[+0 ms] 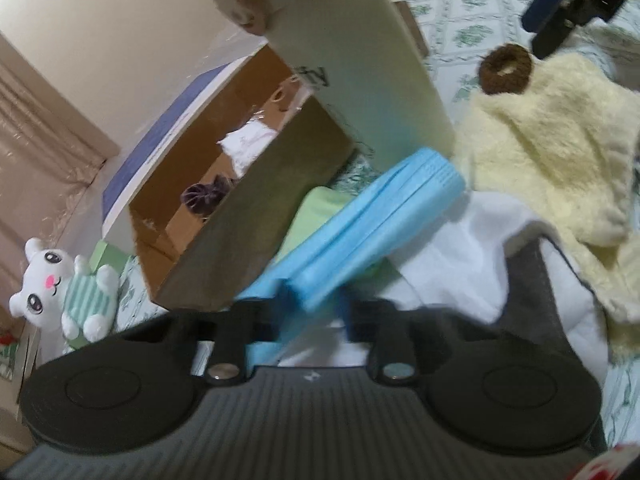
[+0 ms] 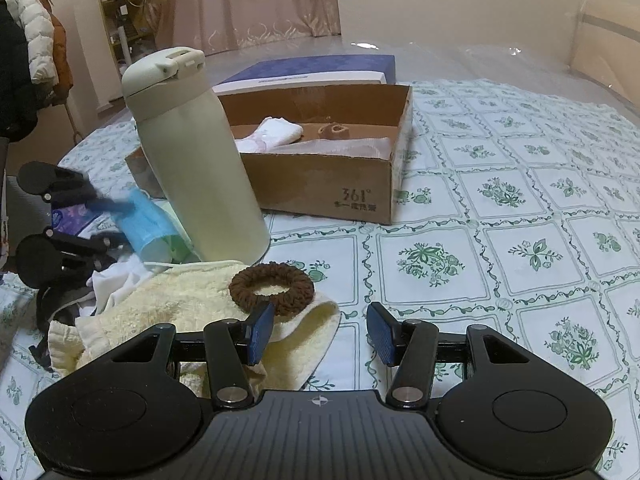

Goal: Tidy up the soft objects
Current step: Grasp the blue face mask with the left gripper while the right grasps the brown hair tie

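Blue face mask (image 1: 360, 216): light, limp, pleated; pinched at its near end in left gripper (image 1: 310, 312) fingers, lifted left of the bottle (image 2: 196, 160). Right gripper (image 2: 318, 334) fingers wide, near brown scrunchie (image 2: 272, 288) on yellow towel (image 2: 192, 308). Box (image 2: 320, 184) beyond.

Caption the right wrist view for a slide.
Open right gripper hovers by a brown scrunchie on a yellow towel, cardboard box behind.
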`<state>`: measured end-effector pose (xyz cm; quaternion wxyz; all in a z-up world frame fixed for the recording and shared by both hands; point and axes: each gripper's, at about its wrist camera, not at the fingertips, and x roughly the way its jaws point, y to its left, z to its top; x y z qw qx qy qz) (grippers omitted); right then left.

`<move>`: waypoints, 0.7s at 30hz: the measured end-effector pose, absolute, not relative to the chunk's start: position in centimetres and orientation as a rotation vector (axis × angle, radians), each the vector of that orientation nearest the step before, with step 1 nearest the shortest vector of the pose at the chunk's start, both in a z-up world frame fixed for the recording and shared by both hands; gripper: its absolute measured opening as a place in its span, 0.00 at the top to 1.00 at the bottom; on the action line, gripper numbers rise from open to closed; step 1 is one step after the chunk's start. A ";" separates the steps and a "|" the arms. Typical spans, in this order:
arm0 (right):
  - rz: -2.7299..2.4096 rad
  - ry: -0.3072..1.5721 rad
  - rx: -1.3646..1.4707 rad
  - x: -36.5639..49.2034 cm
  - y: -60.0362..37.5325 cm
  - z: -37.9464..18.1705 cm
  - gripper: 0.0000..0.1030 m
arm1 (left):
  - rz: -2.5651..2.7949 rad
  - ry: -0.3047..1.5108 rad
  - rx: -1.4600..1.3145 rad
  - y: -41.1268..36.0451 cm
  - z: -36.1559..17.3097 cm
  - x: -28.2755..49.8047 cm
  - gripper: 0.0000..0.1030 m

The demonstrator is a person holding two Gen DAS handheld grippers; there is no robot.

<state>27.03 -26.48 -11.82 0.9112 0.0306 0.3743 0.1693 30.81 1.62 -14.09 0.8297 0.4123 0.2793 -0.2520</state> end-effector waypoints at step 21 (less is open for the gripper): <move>0.399 0.718 -0.007 26.3 -24.5 -10.5 0.49 | -0.252 0.591 0.451 7.7 -4.8 23.5 0.96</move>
